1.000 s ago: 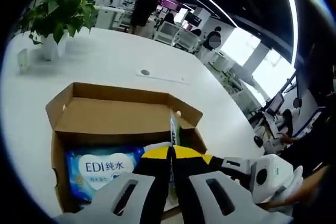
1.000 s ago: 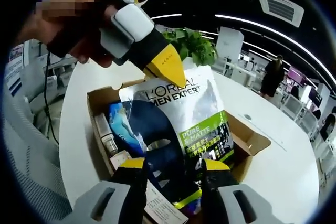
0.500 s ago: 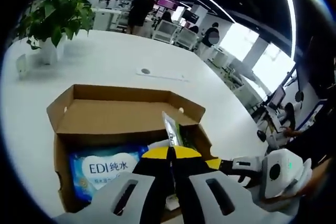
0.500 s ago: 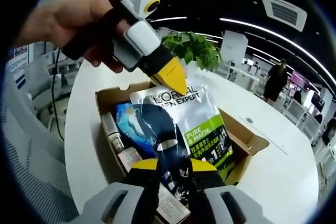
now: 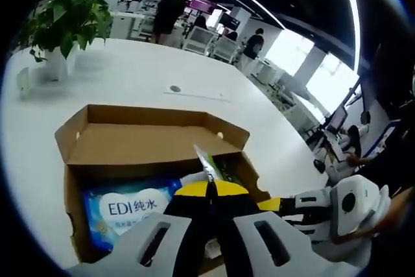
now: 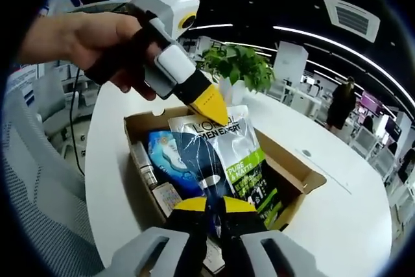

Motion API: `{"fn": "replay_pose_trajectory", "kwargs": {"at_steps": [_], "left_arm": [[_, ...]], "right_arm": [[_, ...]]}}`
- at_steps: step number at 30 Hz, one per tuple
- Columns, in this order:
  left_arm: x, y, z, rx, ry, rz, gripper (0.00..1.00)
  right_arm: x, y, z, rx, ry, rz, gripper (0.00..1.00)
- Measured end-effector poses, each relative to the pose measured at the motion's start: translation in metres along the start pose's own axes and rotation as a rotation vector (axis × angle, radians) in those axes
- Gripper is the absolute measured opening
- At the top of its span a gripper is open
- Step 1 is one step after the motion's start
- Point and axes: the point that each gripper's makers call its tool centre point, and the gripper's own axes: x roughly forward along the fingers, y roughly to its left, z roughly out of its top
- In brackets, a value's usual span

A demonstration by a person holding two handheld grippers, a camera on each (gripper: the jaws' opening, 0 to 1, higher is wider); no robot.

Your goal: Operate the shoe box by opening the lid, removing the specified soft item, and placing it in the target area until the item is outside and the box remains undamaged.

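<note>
On the white table (image 5: 130, 76) the open cardboard box (image 6: 295, 173) keeps its blue wipes pack (image 5: 123, 209), while the face-mask packet (image 6: 237, 160), raised higher a second ago, now leans lower over it, its ends pinched by the closed left gripper (image 6: 217, 116) and closed right gripper (image 6: 215, 204).

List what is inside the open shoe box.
The shoe box holds a L'Oreal mask pouch gripped at both ends by the left gripper and right gripper, a blue wipes pack, and a small tube. Anything beneath them is covered.
</note>
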Motion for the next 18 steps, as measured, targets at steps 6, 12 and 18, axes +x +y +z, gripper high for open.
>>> {"fn": "replay_pose_trajectory", "kwargs": {"at_steps": [6, 12, 18], "left_arm": [[-0.005, -0.003, 0.003, -0.001, -0.028, -0.026, 0.00], [-0.011, -0.005, 0.007, -0.003, -0.044, -0.042, 0.00], [-0.015, -0.007, 0.010, -0.003, -0.059, -0.054, 0.00]], "right_arm": [[-0.004, 0.000, 0.005, -0.020, -0.014, 0.006, 0.00], [-0.010, 0.000, 0.013, -0.019, -0.029, 0.011, 0.00], [-0.017, 0.000, 0.019, -0.027, -0.042, 0.011, 0.00]]}}
